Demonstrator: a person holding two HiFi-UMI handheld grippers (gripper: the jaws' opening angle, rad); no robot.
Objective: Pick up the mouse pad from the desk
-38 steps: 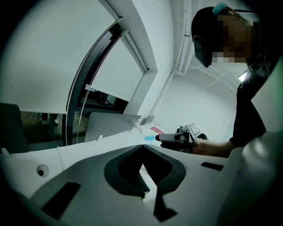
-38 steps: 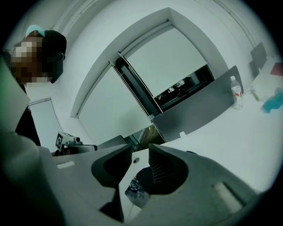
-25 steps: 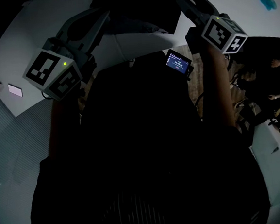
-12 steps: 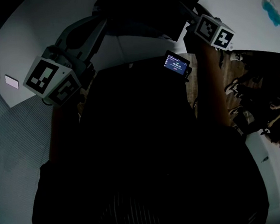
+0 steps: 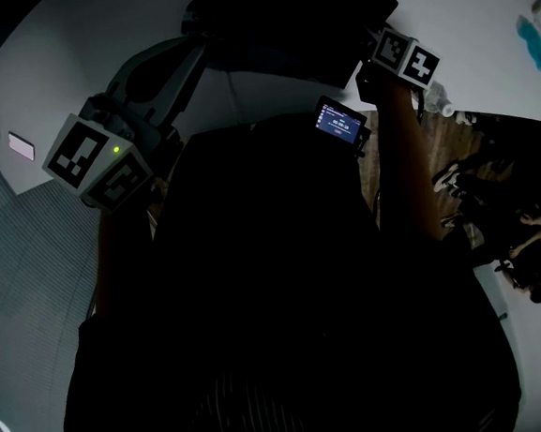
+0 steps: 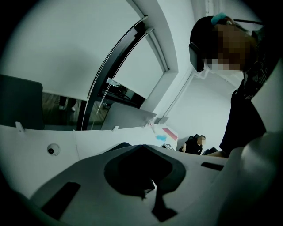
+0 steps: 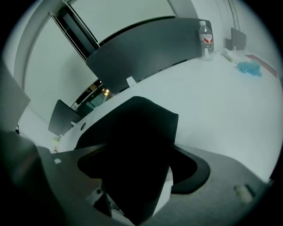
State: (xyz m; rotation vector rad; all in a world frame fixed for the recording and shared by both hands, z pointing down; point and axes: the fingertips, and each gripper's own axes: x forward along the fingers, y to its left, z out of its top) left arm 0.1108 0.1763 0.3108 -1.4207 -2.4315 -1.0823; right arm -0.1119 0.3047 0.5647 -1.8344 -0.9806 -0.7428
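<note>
Black mouse pad is seen lying flat on the white desk, top centre of the head view. Right gripper is tipped down at its edge, jaws just opened wide so the pad's corner can be straddled, nothing pinched yet. Left gripper is parked at frame left, jaws pressed together, empty. Compared with a second ago, the right one's been brought lower and closer in.

Head view looks steeply down over the white desk; both gripper views skim low across it.
</note>
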